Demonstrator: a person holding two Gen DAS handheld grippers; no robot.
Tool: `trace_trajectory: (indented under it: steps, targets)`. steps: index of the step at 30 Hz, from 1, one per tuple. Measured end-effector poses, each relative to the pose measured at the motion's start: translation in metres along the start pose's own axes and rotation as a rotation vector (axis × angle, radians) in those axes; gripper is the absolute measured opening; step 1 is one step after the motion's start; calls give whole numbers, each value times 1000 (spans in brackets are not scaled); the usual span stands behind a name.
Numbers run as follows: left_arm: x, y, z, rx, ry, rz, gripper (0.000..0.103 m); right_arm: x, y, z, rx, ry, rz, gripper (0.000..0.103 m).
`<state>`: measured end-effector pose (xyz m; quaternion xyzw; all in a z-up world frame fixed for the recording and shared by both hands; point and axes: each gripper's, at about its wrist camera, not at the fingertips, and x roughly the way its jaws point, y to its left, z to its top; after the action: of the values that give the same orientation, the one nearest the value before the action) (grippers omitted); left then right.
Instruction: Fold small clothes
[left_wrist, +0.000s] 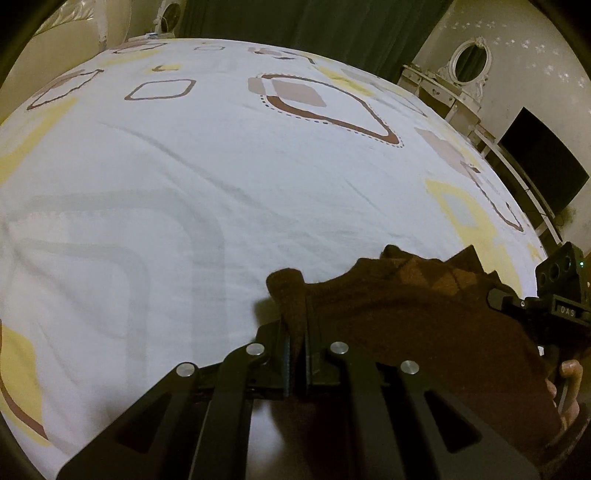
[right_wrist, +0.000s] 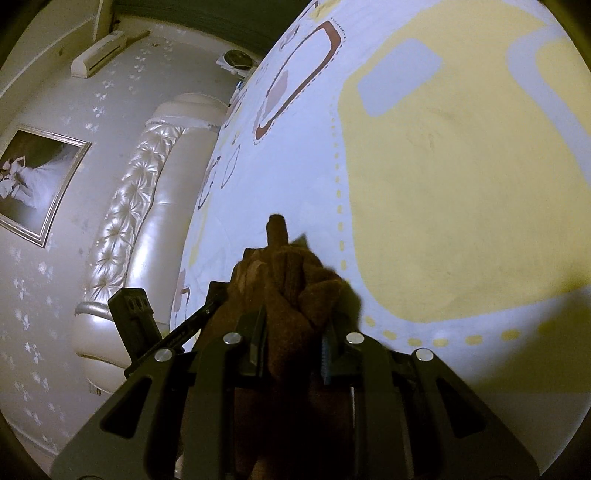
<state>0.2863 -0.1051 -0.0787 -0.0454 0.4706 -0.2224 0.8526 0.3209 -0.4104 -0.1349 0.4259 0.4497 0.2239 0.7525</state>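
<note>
A small brown knitted garment (left_wrist: 406, 314) hangs between my two grippers above the bed. My left gripper (left_wrist: 295, 332) is shut on one edge of it, with a fold sticking up past the fingertips. In the right wrist view my right gripper (right_wrist: 291, 321) is shut on a bunched wad of the same brown garment (right_wrist: 288, 280), which fills the gap between the fingers and sticks out ahead. The right gripper's body (left_wrist: 557, 291) shows at the right edge of the left wrist view, and the left gripper's body (right_wrist: 136, 317) shows at the left of the right wrist view. Most of the garment hangs hidden below.
A bed with a white sheet (left_wrist: 221, 177) printed with brown, yellow and grey shapes lies below. A tufted cream headboard (right_wrist: 140, 206) and a framed picture (right_wrist: 33, 184) are to the left. A dressing table with mirror (left_wrist: 469, 70) and a dark screen (left_wrist: 543, 162) stand past the bed's right edge.
</note>
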Motion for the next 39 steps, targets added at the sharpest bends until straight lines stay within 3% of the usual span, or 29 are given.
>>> trace_trajectory:
  steps: [10,13,16,17,18,22,29,35,37,38,39]
  targets:
    - [-1,0,0,3,-4,-1,6,0,0,1,10,-1,9,20]
    - [-4,0,-2,4,-3,-20,8,-5,0,-2,19,-4,18,27]
    - [-19,5,-10,-46,8,-68,31,-20,-1,-13,38,-27,31,43]
    - [-31,9,-18,-77,5,-102,47,-25,0,-18,41,-31,35,50]
    - [-40,11,-26,-96,13,-136,54,-32,1,-25,39,-34,33,52]
    - [-74,13,-69,-151,39,-173,60,-56,5,-65,43,-24,32,63]
    - [-115,10,-146,-316,140,-306,61,-75,10,-129,101,16,58,66]
    - [-108,-6,-150,-337,135,-320,61,-66,25,-154,64,28,30,69]
    - [-102,-6,-146,-355,132,-315,39,-64,27,-154,65,22,19,67]
    - [-95,-8,-145,-355,151,-342,17,-61,27,-154,68,28,10,51]
    - [-93,-10,-145,-361,157,-339,16,-59,26,-155,75,44,-3,37]
